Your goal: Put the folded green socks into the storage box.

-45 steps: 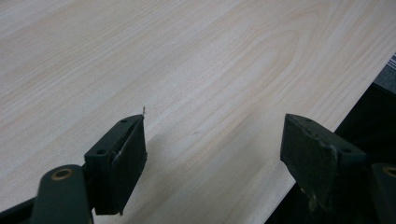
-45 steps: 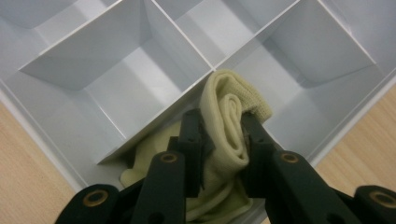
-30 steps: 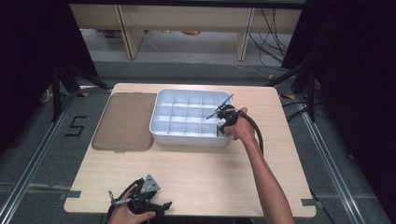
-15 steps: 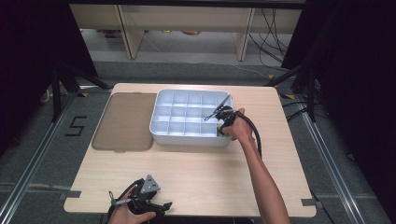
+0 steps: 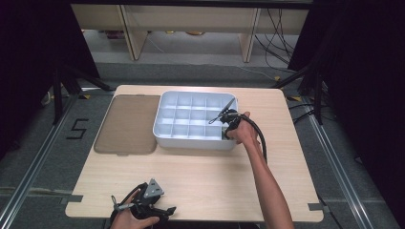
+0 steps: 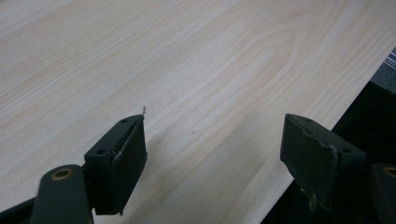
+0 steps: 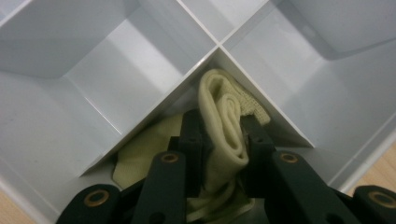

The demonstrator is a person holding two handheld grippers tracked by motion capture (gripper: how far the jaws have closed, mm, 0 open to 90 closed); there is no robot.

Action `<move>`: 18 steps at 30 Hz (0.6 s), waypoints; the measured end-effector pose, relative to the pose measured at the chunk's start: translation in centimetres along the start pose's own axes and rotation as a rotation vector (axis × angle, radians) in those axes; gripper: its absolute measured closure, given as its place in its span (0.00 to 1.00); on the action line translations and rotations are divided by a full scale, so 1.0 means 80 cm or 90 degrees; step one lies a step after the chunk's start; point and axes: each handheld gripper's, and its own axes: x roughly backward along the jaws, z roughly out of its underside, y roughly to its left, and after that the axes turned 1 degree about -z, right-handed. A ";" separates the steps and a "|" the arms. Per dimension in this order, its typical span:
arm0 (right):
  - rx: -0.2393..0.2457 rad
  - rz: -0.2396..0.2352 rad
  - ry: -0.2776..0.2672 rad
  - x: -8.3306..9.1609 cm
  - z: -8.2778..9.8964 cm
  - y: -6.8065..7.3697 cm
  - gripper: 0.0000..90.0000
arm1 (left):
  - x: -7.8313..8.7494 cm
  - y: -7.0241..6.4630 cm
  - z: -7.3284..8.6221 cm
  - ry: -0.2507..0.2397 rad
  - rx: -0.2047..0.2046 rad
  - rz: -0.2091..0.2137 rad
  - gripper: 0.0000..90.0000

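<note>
Right gripper view: right gripper (image 7: 219,140) fingers clamped on folded cream cloth (image 7: 222,126), tucking it into organizer tray (image 5: 165,125) corner compartment. Left gripper (image 6: 212,154) idle over desk (image 6: 196,70), fingers apart.

Cream cloth (image 7: 223,135), folded roll, upright in near-right corner compartment of white divided tray (image 7: 140,65)

Tool (image 7: 223,140) clamped on folded cream cloth (image 7: 223,126) inside divided white tray (image 7: 140,70)
</note>
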 end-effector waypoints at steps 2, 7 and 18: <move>-0.002 0.000 -0.002 0.000 0.000 0.000 0.83 | 0.000 0.000 0.000 0.001 0.000 0.000 0.25; -0.018 -0.010 -0.023 0.005 0.002 -0.001 0.79 | -0.001 -0.001 0.001 -0.001 0.015 0.007 0.24; -0.033 -0.033 -0.067 0.040 0.002 -0.010 0.77 | 0.000 0.000 0.000 0.002 0.002 0.004 0.25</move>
